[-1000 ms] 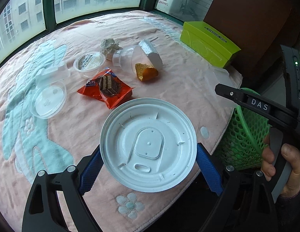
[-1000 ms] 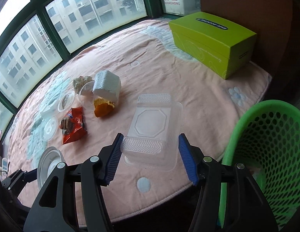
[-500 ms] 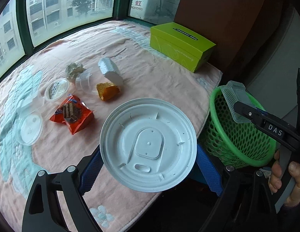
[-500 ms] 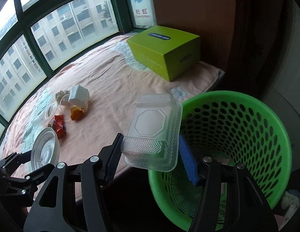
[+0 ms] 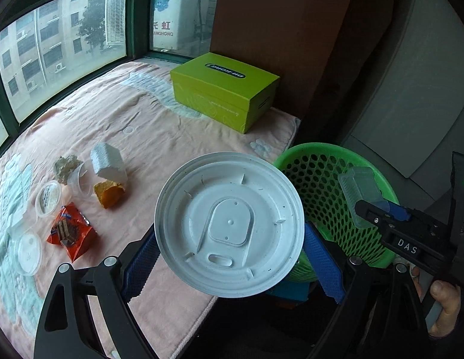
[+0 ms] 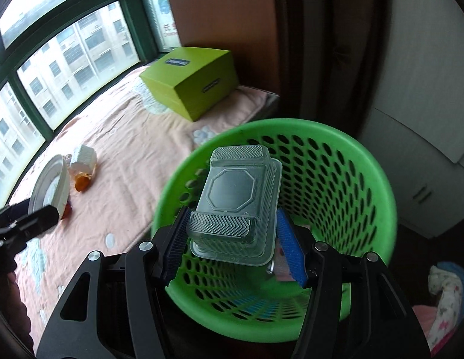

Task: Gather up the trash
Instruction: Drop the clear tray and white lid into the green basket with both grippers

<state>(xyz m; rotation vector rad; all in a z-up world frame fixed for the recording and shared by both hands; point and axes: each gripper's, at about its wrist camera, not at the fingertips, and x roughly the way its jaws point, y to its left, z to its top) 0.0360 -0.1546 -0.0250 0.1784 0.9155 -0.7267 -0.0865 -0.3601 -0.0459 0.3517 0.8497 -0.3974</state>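
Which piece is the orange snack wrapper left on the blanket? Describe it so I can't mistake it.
On the pink blanket, look at the litter cluster by the window. The orange snack wrapper lies at its near end, beside a clear round lid. It alone is bright orange foil, torn open on a brown wafer.

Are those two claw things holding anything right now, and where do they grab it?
Yes. The left gripper clamps a white lid by its opposite edges; the right gripper clamps a clear tray by its long sides.

You hold a matt white plastic lid (image 5: 229,236) and a clear ribbed plastic tray (image 6: 236,203). The basket (image 6: 366,179) is glossy perforated green plastic; the blanket (image 5: 136,128) is soft fleecy cloth.
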